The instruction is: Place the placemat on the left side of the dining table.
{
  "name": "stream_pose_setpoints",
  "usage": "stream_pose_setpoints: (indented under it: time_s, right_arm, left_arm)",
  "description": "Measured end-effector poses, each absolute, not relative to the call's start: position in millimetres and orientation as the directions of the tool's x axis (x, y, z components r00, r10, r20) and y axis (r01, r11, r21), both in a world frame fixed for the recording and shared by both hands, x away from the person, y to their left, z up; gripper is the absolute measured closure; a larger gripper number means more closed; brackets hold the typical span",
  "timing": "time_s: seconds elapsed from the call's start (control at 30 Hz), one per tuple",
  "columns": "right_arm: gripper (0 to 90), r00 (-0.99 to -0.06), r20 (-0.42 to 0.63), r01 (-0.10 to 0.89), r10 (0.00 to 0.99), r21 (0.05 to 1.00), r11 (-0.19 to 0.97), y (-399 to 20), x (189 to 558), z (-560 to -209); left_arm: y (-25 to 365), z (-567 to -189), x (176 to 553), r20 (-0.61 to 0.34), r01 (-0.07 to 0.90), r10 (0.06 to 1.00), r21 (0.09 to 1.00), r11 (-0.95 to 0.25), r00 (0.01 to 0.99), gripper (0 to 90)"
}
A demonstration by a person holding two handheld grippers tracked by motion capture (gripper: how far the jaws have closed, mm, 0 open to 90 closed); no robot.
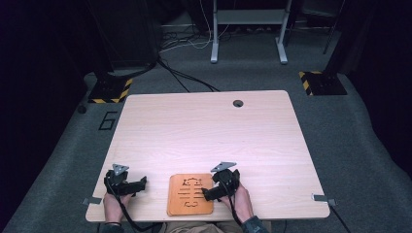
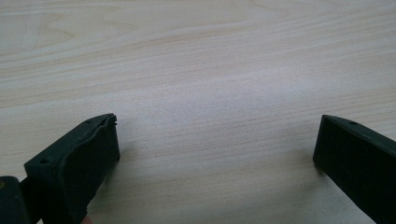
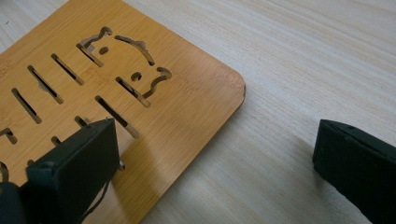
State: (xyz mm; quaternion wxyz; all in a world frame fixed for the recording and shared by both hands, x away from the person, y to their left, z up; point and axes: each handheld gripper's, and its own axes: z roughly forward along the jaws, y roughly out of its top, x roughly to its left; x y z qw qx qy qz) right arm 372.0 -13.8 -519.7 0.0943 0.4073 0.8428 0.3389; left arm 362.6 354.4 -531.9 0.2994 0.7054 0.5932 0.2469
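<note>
A flat orange-brown bamboo board with cut-out slots (image 1: pixel 190 194) is seen lying at the near edge of the pale wooden desk (image 1: pixel 209 131). The left hand-held gripper (image 1: pixel 127 184) is held released left of the board, over bare desk. The right hand-held gripper (image 1: pixel 218 187) is spread wide, straddling the board's right edge.

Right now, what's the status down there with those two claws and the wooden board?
Left claw open over bare table. Right claw open, straddling the bamboo board's edge. Nothing gripped, nothing in the way.
</note>
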Motion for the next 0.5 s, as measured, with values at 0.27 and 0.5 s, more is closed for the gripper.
stream_pose_setpoints:
  time_s: [0.27,0.5]
  right_arm:
    - [0.0,-0.653,0.117,0.621,0.748,0.649,0.44,-16.1,372.1,-519.8]
    - [0.0,-0.657,0.119,0.623,0.745,0.643,0.446,-18.2,372.8,-519.2]
  left_arm:
    - [354.4,-531.9,362.5,-0.006,0.689,0.985,0.715,-0.118,0.174,0.1]
    - [354.4,-531.9,362.5,-0.006,0.689,0.985,0.715,-0.118,0.174,0.1]
